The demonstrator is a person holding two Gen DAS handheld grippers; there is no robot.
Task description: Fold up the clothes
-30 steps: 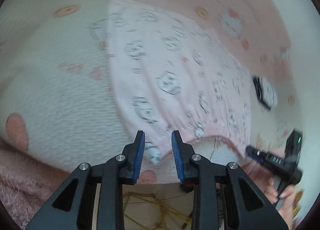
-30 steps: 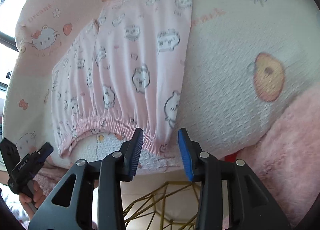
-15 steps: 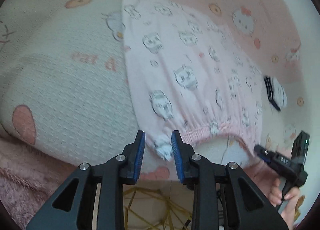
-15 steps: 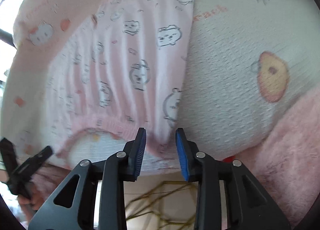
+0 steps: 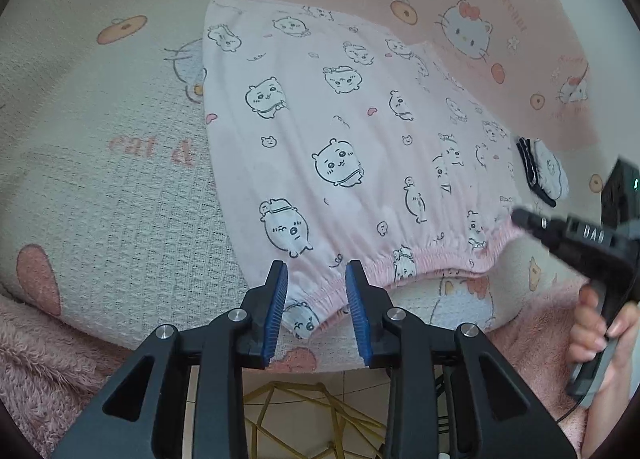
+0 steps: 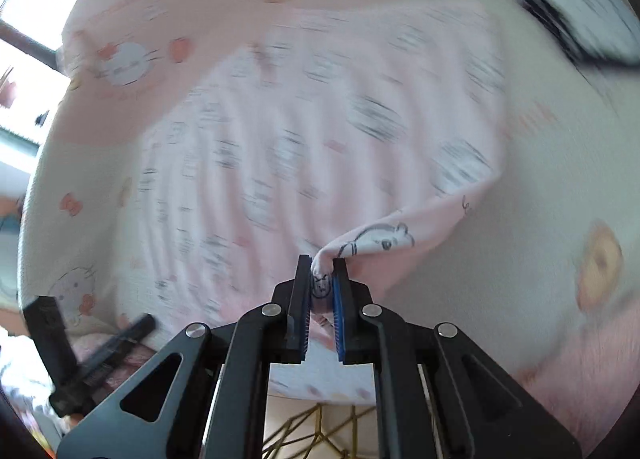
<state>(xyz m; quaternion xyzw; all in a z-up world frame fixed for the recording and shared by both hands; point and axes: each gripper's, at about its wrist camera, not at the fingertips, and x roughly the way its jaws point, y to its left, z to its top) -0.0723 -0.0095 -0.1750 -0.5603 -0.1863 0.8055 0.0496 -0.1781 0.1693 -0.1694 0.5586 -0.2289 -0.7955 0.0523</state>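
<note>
Pink pajama shorts (image 5: 340, 147) with cartoon animal prints lie flat on a bed, waistband toward me. My left gripper (image 5: 316, 283) is open, its blue-padded fingers straddling the near left waistband corner (image 5: 304, 319). My right gripper (image 6: 322, 279) is shut on the shorts' right waistband corner (image 6: 320, 283) and lifts it, the fabric (image 6: 376, 243) pulled up in a fold. The right gripper also shows in the left wrist view (image 5: 568, 235), at the shorts' right edge. The right wrist view is blurred.
The bed has a cream and pink Hello Kitty cover (image 5: 120, 187). A folded dark-and-white garment (image 5: 540, 171) lies right of the shorts. A fluffy pink blanket (image 5: 36, 359) hangs at the near edge, with a gold wire frame (image 5: 304, 419) on the floor below.
My right gripper closed on the right waistband corner and lifted it. My left gripper moved in over the left waistband corner, still open.
</note>
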